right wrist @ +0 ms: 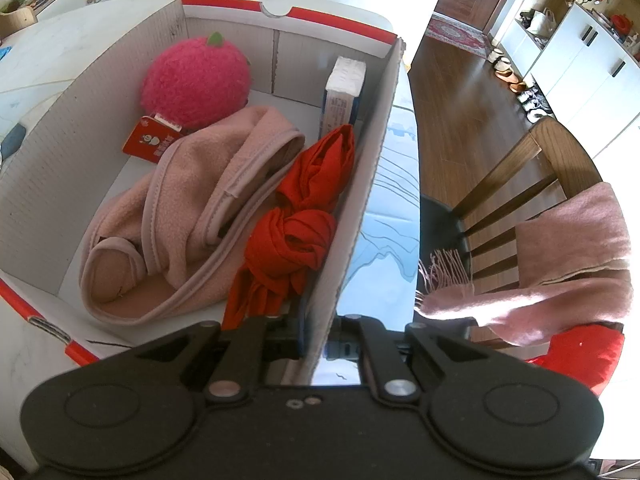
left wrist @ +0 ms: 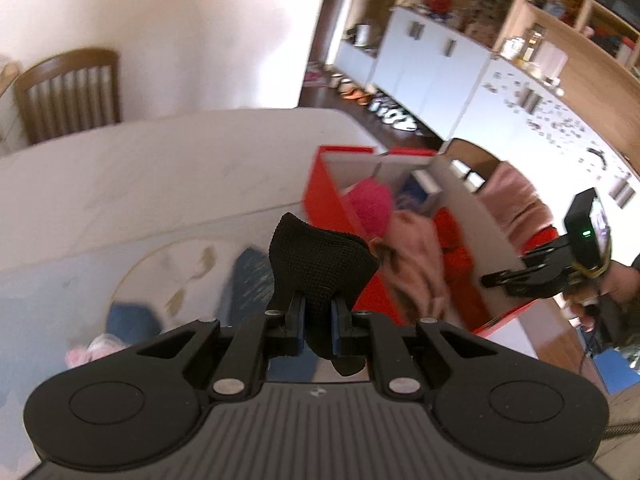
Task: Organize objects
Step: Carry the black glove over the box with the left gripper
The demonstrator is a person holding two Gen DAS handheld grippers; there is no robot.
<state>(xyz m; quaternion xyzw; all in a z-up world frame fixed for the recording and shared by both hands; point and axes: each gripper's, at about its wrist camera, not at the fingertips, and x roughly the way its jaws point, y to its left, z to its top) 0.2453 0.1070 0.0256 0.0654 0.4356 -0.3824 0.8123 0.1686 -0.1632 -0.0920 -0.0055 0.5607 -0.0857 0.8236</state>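
Black knit cloth (left wrist: 320, 256) is pinched tight in the left gripper (left wrist: 319, 320) fingers, box (right wrist: 100, 64) off at 2 o'clock with its wall clamped by the right gripper (right wrist: 316, 344), so next it probably gets dropped in beside the pink fleece (right wrist: 192, 208).

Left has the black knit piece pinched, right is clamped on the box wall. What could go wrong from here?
1. The left gripper pinches only a narrow fold of the black knit piece; it might slip out before reaching the box.
2. The right gripper clamps a thin cardboard wall, which may buckle or tip the box.
3. The pink fleece and red cloth already fill the box floor, so the piece may snag.
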